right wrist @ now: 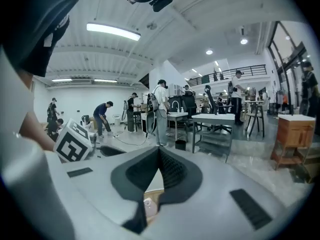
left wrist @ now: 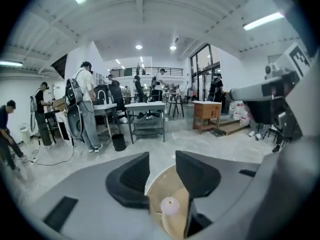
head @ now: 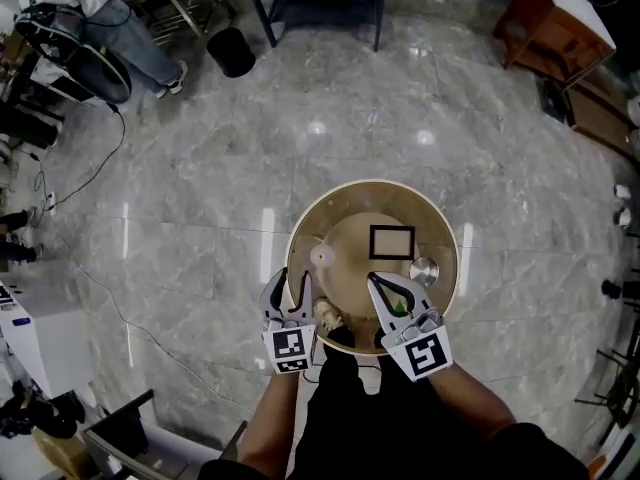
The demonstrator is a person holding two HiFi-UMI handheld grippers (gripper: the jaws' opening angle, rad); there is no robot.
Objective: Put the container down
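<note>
Left tool [left wrist: 162, 154], jaws half apart and gripping nothing, hangs over the counter [head: 440, 238] rim with the pale container [left wrist: 170, 205] standing just ahead, so back straight off without nudging it, holding the shut, empty right tool [right wrist: 159, 154] clear.

One round table [head: 345, 253]: one black frame [head: 391, 228] at one o'clock, one silver container [head: 424, 270] at three, one pale ball [head: 322, 258] at nine.
</note>
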